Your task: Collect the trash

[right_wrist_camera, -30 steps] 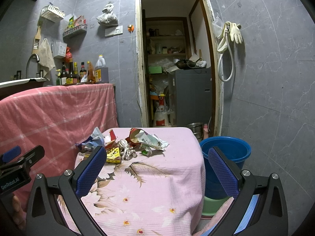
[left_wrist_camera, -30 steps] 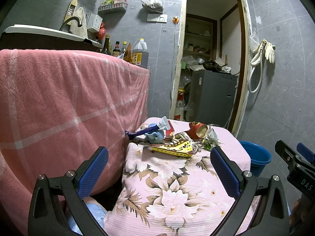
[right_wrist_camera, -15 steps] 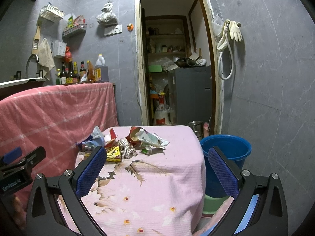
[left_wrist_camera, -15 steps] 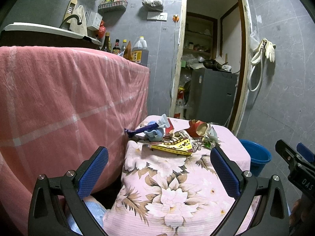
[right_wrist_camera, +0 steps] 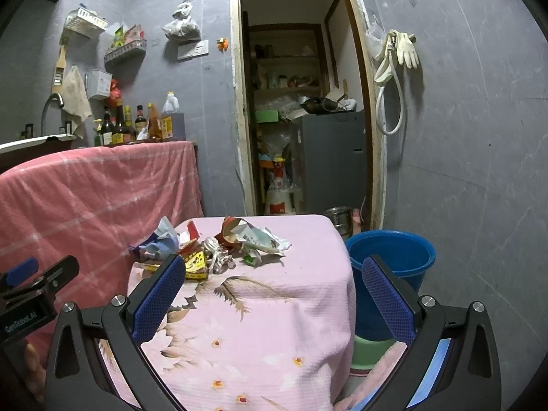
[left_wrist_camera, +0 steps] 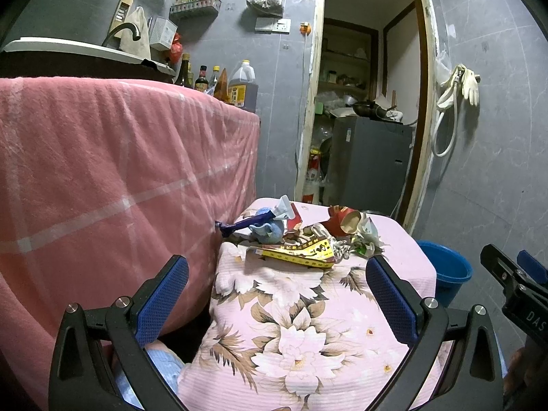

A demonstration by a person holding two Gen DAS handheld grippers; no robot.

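Note:
A heap of trash lies at the far end of a small table covered in pink flowered cloth [left_wrist_camera: 308, 325]: a yellow wrapper [left_wrist_camera: 298, 251], a blue crumpled piece [left_wrist_camera: 269, 229], a red paper cup [left_wrist_camera: 340, 221] and white crumpled paper [right_wrist_camera: 263, 241]. The same yellow wrapper [right_wrist_camera: 195, 265] shows in the right wrist view. A blue bucket [right_wrist_camera: 390, 263] stands on the floor right of the table. My left gripper [left_wrist_camera: 277, 298] is open, short of the heap and above the cloth. My right gripper [right_wrist_camera: 270, 294] is open too, with nothing between its fingers.
A counter draped in pink checked cloth [left_wrist_camera: 102, 178] rises left of the table, with bottles [right_wrist_camera: 137, 123] on top. An open doorway [right_wrist_camera: 301, 120] with a grey cabinet lies behind. A green basin [right_wrist_camera: 371, 354] sits under the bucket. Gloves and a hose [right_wrist_camera: 397, 58] hang on the wall.
Both grippers have edged slightly lower and nearer the table; the trash sits a little higher in the views. Nothing on the table has moved.

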